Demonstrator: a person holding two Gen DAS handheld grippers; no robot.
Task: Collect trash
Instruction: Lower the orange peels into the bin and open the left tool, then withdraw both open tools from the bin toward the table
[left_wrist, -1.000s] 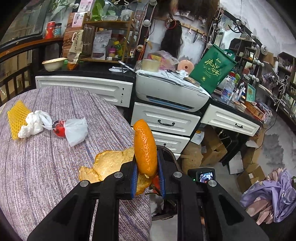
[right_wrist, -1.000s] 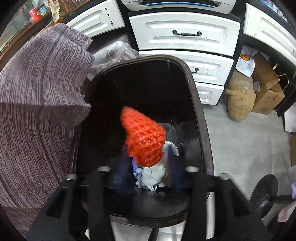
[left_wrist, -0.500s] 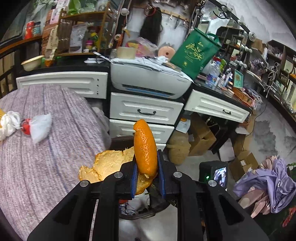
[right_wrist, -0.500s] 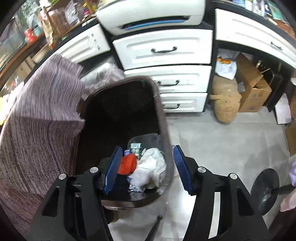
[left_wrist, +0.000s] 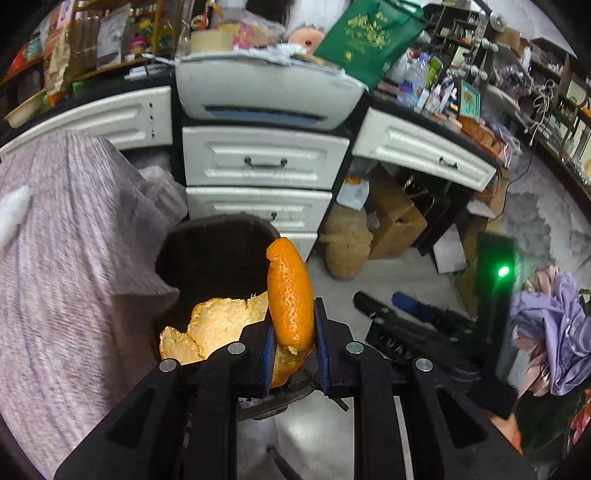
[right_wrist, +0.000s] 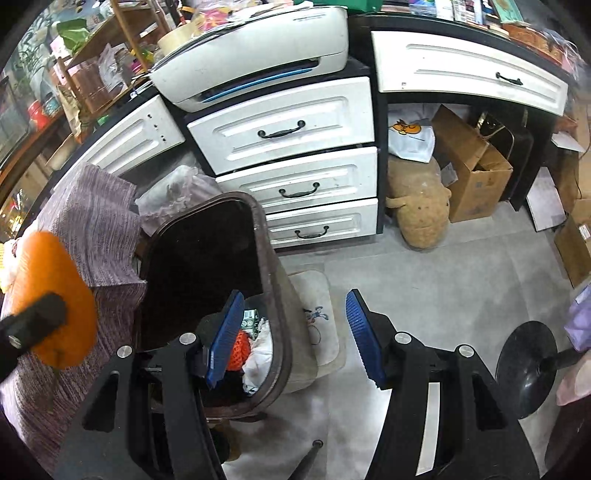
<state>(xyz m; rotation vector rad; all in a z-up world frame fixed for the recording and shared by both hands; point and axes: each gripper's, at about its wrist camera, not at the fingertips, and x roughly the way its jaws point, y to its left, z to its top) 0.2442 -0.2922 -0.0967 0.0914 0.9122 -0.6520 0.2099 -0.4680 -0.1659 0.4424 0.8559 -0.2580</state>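
1. A curled orange citrus peel (left_wrist: 290, 295) is clamped between the left gripper (left_wrist: 293, 341) pads, above what is probably the dark brown plastic bin's (left_wrist: 221, 225) rim.
2. The right gripper (right_wrist: 291, 332) is held open and empty, beside the bin.

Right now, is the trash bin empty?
No. The trash bin already holds an orange net and crumpled white paper at its bottom.

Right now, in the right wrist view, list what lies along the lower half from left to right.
Orange peel held by the left tongs → dark trash bin → floor mat → open right tongs → black round stool base.
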